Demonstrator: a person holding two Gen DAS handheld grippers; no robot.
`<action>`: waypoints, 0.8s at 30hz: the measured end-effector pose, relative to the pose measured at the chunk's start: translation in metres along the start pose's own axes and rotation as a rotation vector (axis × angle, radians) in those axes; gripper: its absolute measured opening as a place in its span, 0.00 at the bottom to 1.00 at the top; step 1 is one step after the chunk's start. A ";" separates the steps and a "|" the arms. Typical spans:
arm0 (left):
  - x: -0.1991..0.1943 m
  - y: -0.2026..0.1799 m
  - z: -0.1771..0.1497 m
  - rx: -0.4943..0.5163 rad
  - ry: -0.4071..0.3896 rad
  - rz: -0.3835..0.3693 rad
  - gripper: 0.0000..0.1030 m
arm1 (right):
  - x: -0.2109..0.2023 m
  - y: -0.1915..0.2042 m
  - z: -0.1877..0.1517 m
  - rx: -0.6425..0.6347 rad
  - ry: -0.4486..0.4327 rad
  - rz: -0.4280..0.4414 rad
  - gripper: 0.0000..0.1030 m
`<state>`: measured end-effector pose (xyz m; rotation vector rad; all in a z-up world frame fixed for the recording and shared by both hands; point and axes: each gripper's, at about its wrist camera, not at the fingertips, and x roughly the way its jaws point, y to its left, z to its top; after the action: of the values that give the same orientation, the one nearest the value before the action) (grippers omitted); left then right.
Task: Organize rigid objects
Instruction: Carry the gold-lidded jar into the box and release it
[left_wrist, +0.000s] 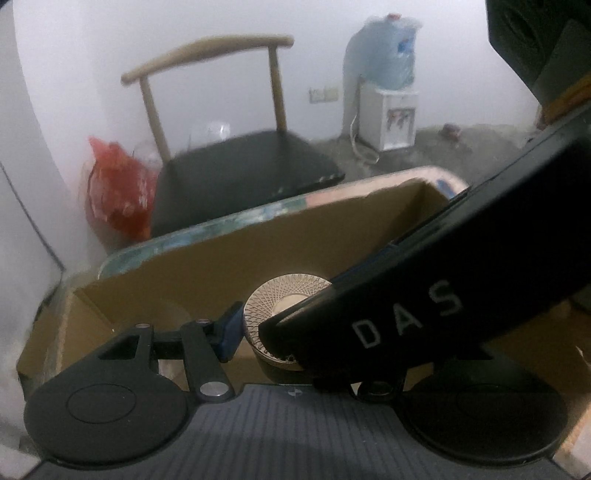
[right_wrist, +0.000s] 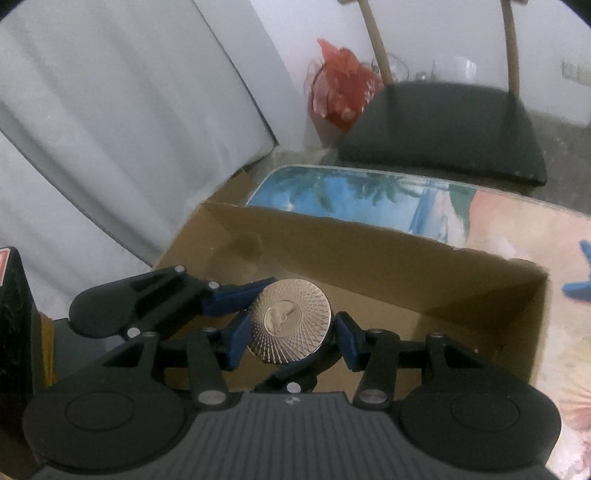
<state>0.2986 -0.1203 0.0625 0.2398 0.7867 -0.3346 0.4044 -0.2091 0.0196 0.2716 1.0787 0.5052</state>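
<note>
A round silver tin (right_wrist: 290, 319) with a fine patterned lid hangs over an open cardboard box (right_wrist: 369, 258). My right gripper (right_wrist: 291, 341) is shut on it, its blue pads (right_wrist: 240, 339) pressing the left and right sides. From the left, my left gripper's blue finger (right_wrist: 229, 299) lies against the tin's upper-left side, and its other finger shows below the tin. In the left wrist view the tin (left_wrist: 288, 299) sits in my left gripper (left_wrist: 284, 343), the left pad (left_wrist: 229, 328) against it. The right gripper's black housing (left_wrist: 406, 314) hides the right finger.
The box (left_wrist: 221, 258) stands on a table with a beach-print cover (right_wrist: 351, 199). Beyond the table are a black-seated chair (left_wrist: 240, 166), a red bag (left_wrist: 114, 188) and a water dispenser (left_wrist: 391, 114). A blue object (right_wrist: 580, 284) lies right of the box.
</note>
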 end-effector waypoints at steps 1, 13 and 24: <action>0.002 0.002 0.001 -0.007 0.017 0.002 0.56 | 0.004 -0.003 0.002 0.008 0.010 0.011 0.51; 0.026 0.012 0.010 -0.059 0.206 0.000 0.56 | 0.030 -0.016 0.010 0.051 0.088 0.042 0.48; 0.018 0.005 0.011 -0.005 0.174 0.028 0.67 | 0.032 -0.015 0.008 0.051 0.092 0.034 0.48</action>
<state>0.3196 -0.1225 0.0568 0.2774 0.9552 -0.2879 0.4273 -0.2048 -0.0081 0.3140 1.1795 0.5258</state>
